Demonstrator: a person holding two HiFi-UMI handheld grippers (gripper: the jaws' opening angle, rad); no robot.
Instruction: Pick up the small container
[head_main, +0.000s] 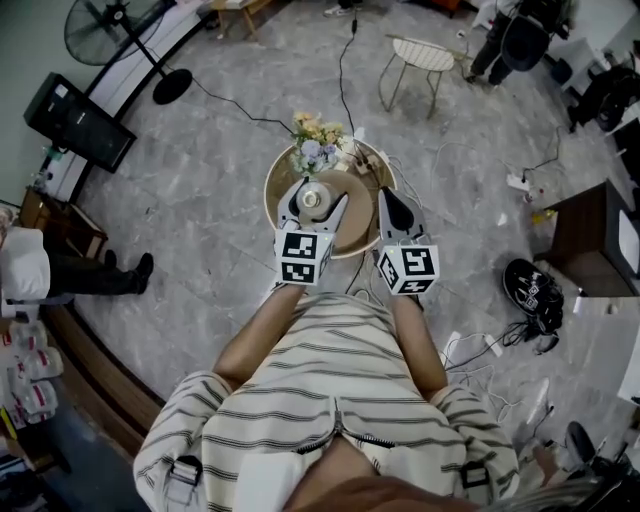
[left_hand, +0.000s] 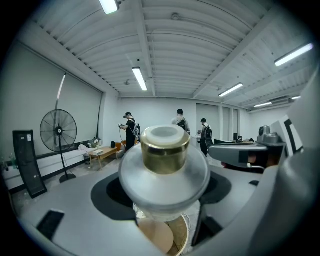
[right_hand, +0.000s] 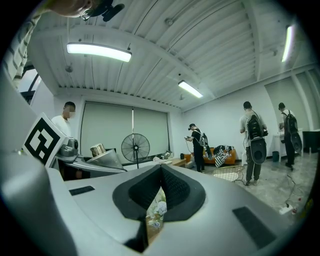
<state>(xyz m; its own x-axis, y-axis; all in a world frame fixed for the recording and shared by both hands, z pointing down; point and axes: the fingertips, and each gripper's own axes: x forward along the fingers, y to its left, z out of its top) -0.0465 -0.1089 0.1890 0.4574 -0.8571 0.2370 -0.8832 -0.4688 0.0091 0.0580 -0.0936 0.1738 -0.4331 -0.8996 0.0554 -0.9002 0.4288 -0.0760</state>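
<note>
At the far left, beyond the left gripper (head_main: 313, 203), a standing fan (left_hand: 58, 131) and a dark upright panel (left_hand: 26, 162) line the wall; the panel's face is too dim for any print to be read. The left gripper's jaws are clamped on the small container (left_hand: 165, 167), a frosted white body with a gold cap (left_hand: 165, 152). The jaws cover its lower sides, and its base is cut off from sight, so whether it touches the round wooden table (head_main: 270, 190) below cannot be told. No label or brand shows on it. The left marker cube (head_main: 303, 257) and the right marker cube (head_main: 408, 268) carry only black-and-white square patterns, with no letters. Both bare forearms reach forward side by side from striped sleeves, holding the grippers level over the table's near half, the tips pointing away from the body. The right gripper (right_hand: 161, 170), just right of the container, has its jaws almost together with nothing between them; through the thin slit only a scrap of the flowers (right_hand: 158, 209) beyond can be seen.
</note>
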